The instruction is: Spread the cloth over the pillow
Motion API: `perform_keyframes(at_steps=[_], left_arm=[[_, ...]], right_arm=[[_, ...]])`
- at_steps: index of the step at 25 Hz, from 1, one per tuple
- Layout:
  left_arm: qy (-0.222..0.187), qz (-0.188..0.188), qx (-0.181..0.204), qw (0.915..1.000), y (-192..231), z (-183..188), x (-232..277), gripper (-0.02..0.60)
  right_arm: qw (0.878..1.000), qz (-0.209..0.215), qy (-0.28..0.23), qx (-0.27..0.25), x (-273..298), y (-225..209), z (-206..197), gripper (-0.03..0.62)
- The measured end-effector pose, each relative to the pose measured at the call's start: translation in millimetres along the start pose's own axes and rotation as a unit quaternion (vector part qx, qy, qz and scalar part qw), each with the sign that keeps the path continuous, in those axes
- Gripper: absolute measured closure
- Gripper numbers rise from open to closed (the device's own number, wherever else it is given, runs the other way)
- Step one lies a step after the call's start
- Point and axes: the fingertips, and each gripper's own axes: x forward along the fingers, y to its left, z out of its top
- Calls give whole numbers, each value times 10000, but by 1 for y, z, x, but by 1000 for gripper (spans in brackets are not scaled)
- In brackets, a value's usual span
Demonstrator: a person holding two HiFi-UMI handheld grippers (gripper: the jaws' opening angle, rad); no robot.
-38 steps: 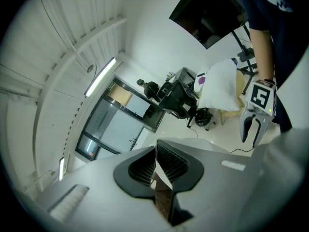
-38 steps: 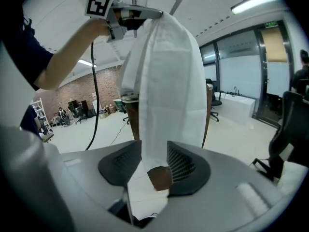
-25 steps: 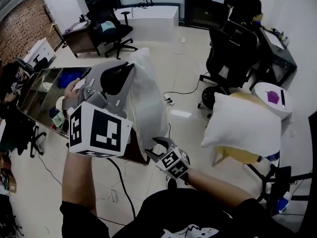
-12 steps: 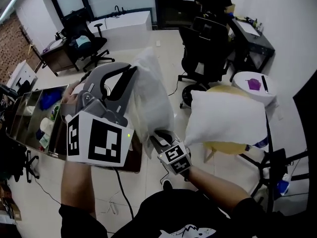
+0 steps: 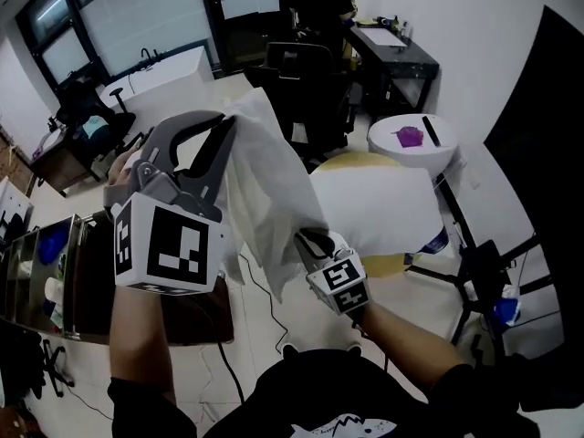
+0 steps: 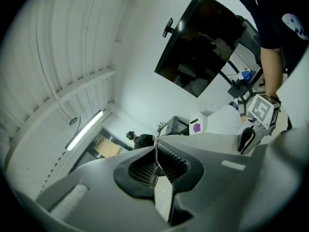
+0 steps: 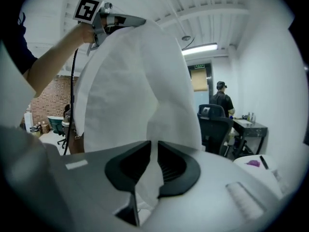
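Note:
A white cloth (image 5: pixel 266 185) hangs in the air in front of me. My left gripper (image 5: pixel 224 124) is raised high and shut on the cloth's top corner (image 6: pixel 162 197). My right gripper (image 5: pixel 307 241) is lower, at the cloth's bottom edge. Its jaws are closing, with a fold of cloth (image 7: pixel 145 81) pinched in the narrow gap at the right gripper (image 7: pixel 152 148). The white pillow (image 5: pixel 383 210) lies on a round yellow stool (image 5: pixel 358 161) just beyond the right gripper. The cloth hides the pillow's left edge.
A small round white table (image 5: pixel 412 140) with a purple object stands behind the pillow. Black office chairs (image 5: pixel 306 76) and a black desk (image 5: pixel 394 51) are farther back. A large black screen (image 5: pixel 538 117) is at the right, a shelf cart (image 5: pixel 41 272) at the left. A person (image 7: pixel 222 99) stands far off.
The right gripper's jaws have come together on the cloth's lower edge. Both grippers and the cloth now sit closer to the pillow, and the view has swung right.

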Motion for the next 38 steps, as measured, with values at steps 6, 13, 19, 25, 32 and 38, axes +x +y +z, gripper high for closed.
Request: perform_keyframes(at_steps=[6, 13, 19, 25, 32, 38], left_arm=[[-43, -178, -43, 9998, -32, 42, 66, 578], [17, -335, -174, 9993, -73, 84, 129, 578], [-305, -368, -2, 9989, -81, 147, 158, 578], [-897, -352, -20, 9953, -71, 199, 189, 578], [-1095, -543, -350, 9919, -84, 190, 242, 578], [-814, -1301, -577, 9865, -151, 142, 307, 578]], right_arm=[[9982, -576, -124, 68, -60, -95, -8, 577], [9957, -917, -14, 119, -114, -179, -32, 586], [9948, -978, 40, 285, -143, -212, -56, 586], [9903, -1305, 24, 468, -159, -248, -63, 586], [9814, -1887, 40, 354, -172, -288, -63, 586], [9681, -2421, 242, 606, -177, -322, -85, 586]])
